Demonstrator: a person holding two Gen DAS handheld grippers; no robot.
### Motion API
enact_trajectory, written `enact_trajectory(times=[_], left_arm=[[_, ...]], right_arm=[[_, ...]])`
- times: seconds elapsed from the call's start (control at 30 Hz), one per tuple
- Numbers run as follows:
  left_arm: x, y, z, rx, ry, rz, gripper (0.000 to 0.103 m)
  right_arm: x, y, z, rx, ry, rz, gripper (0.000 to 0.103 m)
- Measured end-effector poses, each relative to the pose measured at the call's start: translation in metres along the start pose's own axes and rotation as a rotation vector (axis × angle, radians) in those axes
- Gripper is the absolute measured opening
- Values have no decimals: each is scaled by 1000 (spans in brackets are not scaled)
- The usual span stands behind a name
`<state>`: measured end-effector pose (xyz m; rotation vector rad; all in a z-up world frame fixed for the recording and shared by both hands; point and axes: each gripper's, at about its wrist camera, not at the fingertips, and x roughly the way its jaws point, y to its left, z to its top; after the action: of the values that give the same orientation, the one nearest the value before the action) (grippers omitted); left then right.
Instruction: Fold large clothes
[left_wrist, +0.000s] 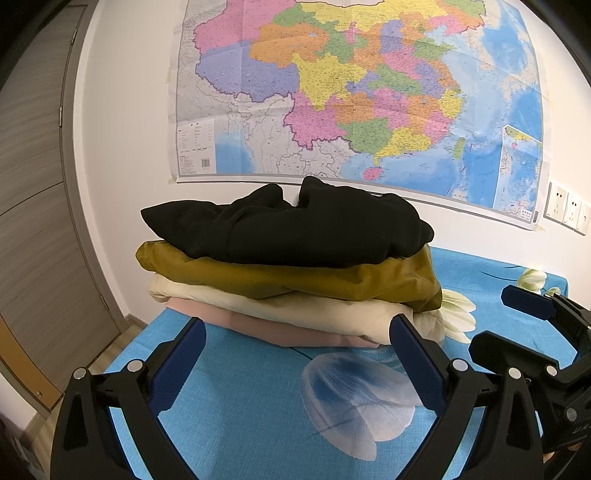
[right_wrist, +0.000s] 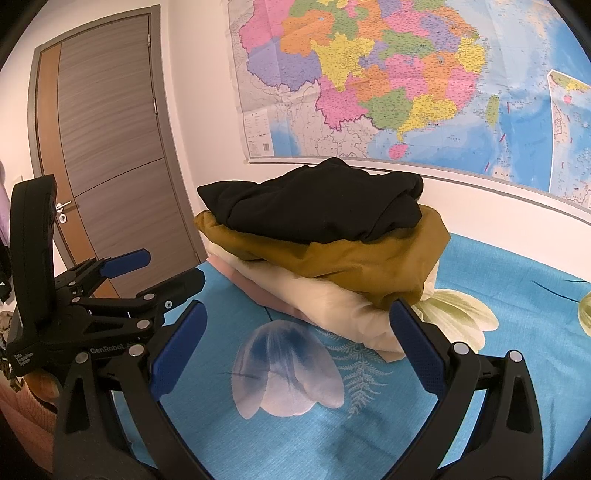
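The left tool (left_wrist: 297, 345) stands wide open and holds nothing, low over the bed (left_wrist: 240, 424) with its blue flowered sheet. Straight ahead of it, just past its fingertips, lies the stack of clothes (left_wrist: 291, 266): black on top, then mustard, cream and pink, folded flat so that they stay piled. The right tool (right_wrist: 297, 326) is beside it, also spread open and empty, facing the same stack.

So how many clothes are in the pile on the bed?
4, stacked: black on top, mustard under it, cream next, pink at the bottom. More may be hidden behind or within.
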<state>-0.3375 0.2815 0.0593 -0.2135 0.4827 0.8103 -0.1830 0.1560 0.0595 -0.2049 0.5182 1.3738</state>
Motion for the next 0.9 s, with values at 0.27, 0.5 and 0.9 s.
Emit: enact_trajectory(times=[0.27,0.5,0.9], left_arm=[[-1,0,0,2,-2,0,96],[0,0,0,1,-1,0,96],[0,0,-1,0,-1,3,96]], right_arm=[[0,2,-1,6,1,-4,98],[-1,1,-2,6,0,-2,98],[-1,1,-2,8,2,-2,98]])
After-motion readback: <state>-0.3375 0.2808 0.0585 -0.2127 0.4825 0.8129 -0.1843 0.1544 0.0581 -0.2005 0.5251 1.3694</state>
